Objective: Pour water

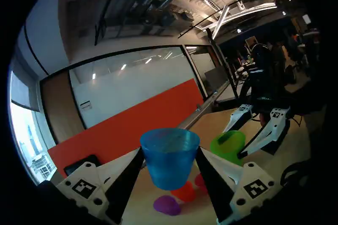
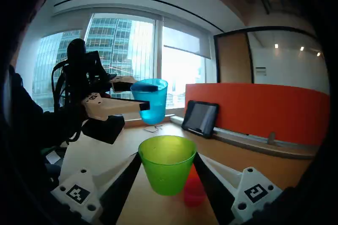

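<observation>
the left gripper [image 1: 170, 152] is gripping the blue cup [image 1: 170, 168] above the table [image 2: 241, 164]. the right gripper [image 2: 167, 157] is clamping the green cup [image 2: 167, 176], nearer and lower. both cups are looking upright, so pouring is probably pending: the blue cup needs bringing over the green one, then tilting.

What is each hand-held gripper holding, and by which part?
The left hand-held gripper clamps the blue cup by its side walls, below the rim; the right hand-held gripper holds the green cup the same way.
</observation>
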`<act>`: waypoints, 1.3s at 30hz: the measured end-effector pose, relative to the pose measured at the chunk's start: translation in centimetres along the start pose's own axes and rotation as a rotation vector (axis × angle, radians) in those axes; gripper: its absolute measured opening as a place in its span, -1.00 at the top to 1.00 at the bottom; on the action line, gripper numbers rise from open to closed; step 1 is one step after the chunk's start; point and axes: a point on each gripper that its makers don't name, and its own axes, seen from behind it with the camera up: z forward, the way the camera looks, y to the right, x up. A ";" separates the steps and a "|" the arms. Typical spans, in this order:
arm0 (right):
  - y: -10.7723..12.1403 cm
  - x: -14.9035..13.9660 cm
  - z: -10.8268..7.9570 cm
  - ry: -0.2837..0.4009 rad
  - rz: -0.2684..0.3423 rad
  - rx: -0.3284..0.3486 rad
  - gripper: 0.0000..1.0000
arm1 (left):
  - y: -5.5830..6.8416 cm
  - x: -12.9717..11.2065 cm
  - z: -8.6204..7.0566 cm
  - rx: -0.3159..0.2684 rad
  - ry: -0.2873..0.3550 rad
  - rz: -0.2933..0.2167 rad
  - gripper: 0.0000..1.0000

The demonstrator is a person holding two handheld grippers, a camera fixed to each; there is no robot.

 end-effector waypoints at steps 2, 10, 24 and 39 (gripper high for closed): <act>-0.2 -0.2 0.1 -0.002 -0.003 0.004 -0.82 | -0.3 0.2 0.1 0.009 -0.003 0.030 -0.69; -0.7 -0.6 0.6 -0.010 -0.009 0.021 -0.82 | -0.9 1.2 0.4 0.028 0.001 0.130 -0.69; -2.0 -0.6 1.8 -0.009 -0.018 0.046 -0.82 | -1.1 2.9 0.2 0.050 0.003 0.281 -0.69; -2.9 -0.5 2.7 -0.005 -0.026 0.064 -0.82 | -1.4 4.3 0.2 0.070 0.002 0.430 -0.69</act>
